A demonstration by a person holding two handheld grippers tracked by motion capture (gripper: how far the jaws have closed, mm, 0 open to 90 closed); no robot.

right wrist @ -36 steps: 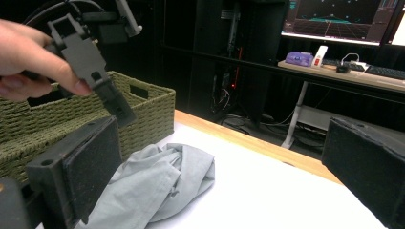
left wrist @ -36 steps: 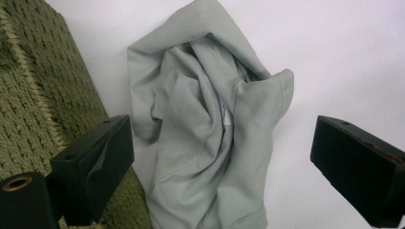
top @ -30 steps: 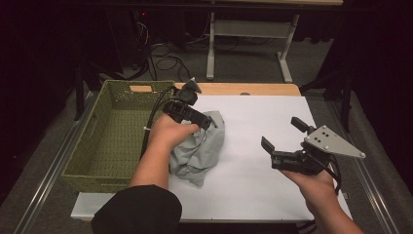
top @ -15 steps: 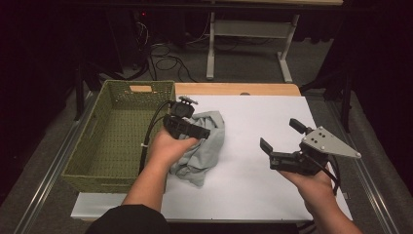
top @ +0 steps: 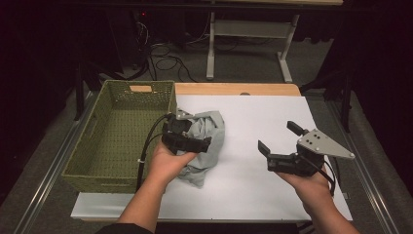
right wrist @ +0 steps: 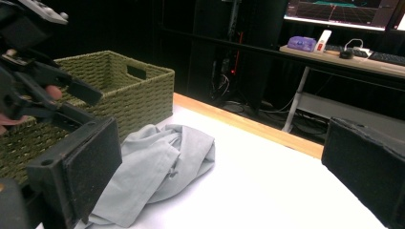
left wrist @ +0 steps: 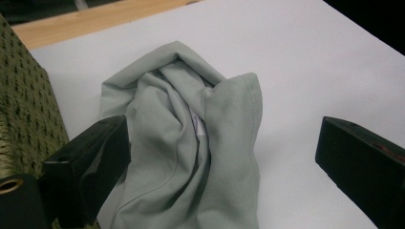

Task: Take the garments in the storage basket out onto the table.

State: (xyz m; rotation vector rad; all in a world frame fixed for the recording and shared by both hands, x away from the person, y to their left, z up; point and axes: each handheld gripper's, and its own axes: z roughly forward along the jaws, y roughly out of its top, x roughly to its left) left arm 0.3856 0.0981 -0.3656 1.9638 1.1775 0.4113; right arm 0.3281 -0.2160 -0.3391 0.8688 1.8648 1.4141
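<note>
A crumpled grey cloth [top: 210, 130] lies on the white table top, just right of a green woven basket [top: 122, 127]. My left gripper [top: 199, 141] hovers over the cloth's left side, its jaws pointing right. In the left gripper view the jaws stand wide apart with the cloth [left wrist: 191, 152] bunched between and ahead of them, and the gripper [left wrist: 224, 167] is open. My right gripper [top: 277, 136] is held open above bare table at the right, well apart from the cloth. Its own view looks across at the cloth [right wrist: 157, 169] and the basket [right wrist: 122, 90].
The basket's inside [top: 114, 141] holds nothing that I can see. A wooden strip [top: 234, 88] runs along the table's far edge. Beyond it stand a desk frame [top: 248, 36] and cables on the floor. A monitor and small items sit on a far desk [right wrist: 334, 45].
My left gripper has moved toward the person, from the cloth's far end to over its left middle. The right gripper has barely shifted.
</note>
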